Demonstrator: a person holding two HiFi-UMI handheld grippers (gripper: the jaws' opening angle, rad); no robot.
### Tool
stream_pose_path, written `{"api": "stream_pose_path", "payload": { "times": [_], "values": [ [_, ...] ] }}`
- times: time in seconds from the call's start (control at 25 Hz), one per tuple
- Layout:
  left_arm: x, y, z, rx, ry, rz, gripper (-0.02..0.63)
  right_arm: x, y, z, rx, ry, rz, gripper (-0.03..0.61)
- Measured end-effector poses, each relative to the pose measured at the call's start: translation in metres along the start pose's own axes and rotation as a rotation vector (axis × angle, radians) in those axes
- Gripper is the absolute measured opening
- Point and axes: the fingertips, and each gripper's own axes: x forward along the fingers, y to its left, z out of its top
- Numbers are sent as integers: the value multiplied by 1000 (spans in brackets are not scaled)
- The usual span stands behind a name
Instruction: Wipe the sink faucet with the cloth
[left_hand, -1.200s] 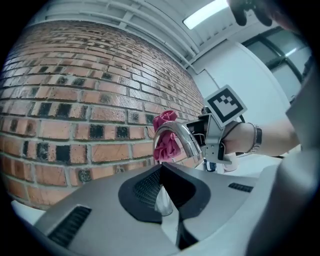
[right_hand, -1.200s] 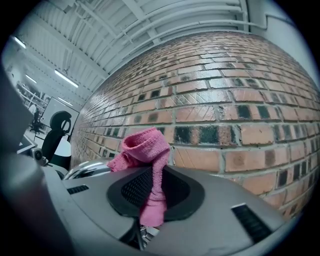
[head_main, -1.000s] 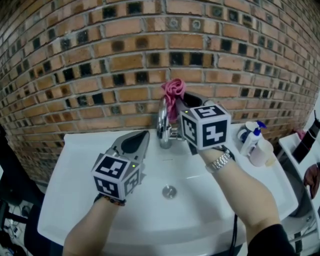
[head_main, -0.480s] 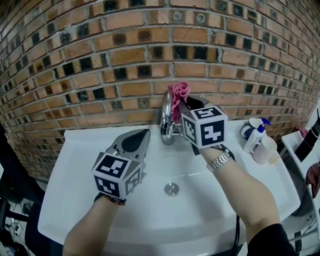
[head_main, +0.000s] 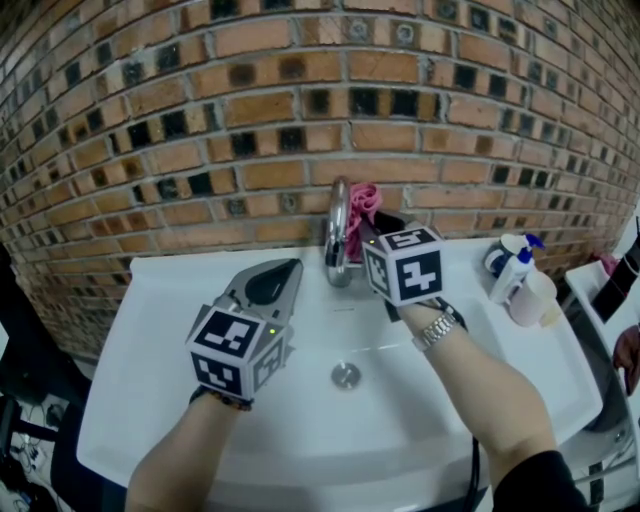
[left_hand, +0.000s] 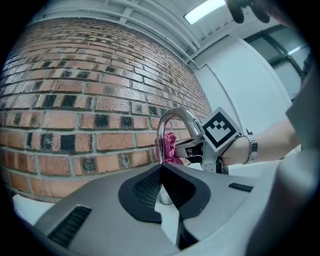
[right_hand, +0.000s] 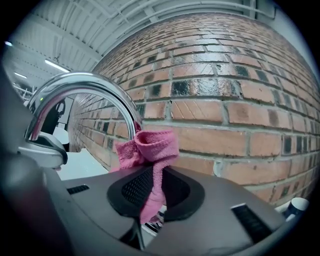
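The chrome arched faucet (head_main: 338, 232) stands at the back of the white sink (head_main: 160, 330). My right gripper (head_main: 366, 226) is shut on a pink cloth (head_main: 362, 203) and holds it against the right side of the faucet's arch. In the right gripper view the cloth (right_hand: 148, 147) bunches above the jaws, beside the curved spout (right_hand: 80, 86). My left gripper (head_main: 290, 266) is shut and empty, hovering level over the basin just left of the faucet. From the left gripper view I see the faucet (left_hand: 172, 122) and the cloth (left_hand: 169, 148) beyond its shut tips (left_hand: 161, 168).
A brick wall (head_main: 200, 120) rises directly behind the sink. A spray bottle with a blue top (head_main: 508, 264) and a pale cup (head_main: 528, 300) stand on the sink's right rim. The drain (head_main: 346, 376) lies in the basin's middle.
My right gripper has come down with the cloth, from above the top of the faucet's arch to lower along its right side. The left gripper has stayed put.
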Motion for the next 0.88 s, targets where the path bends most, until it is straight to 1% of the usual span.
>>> {"api": "stream_pose_path", "payload": {
  "times": [0.56, 0.76, 0.88],
  "values": [
    [-3, -7, 1, 11, -4, -15, 5, -13, 6, -33, -1, 38, -16, 46],
    [-3, -9, 0, 18, -4, -19, 5, -19, 15, -41, -11, 48, -4, 46],
    [-4, -9, 1, 17, -5, -19, 5, -20, 27, -52, -20, 79, 25, 44]
  ]
}}
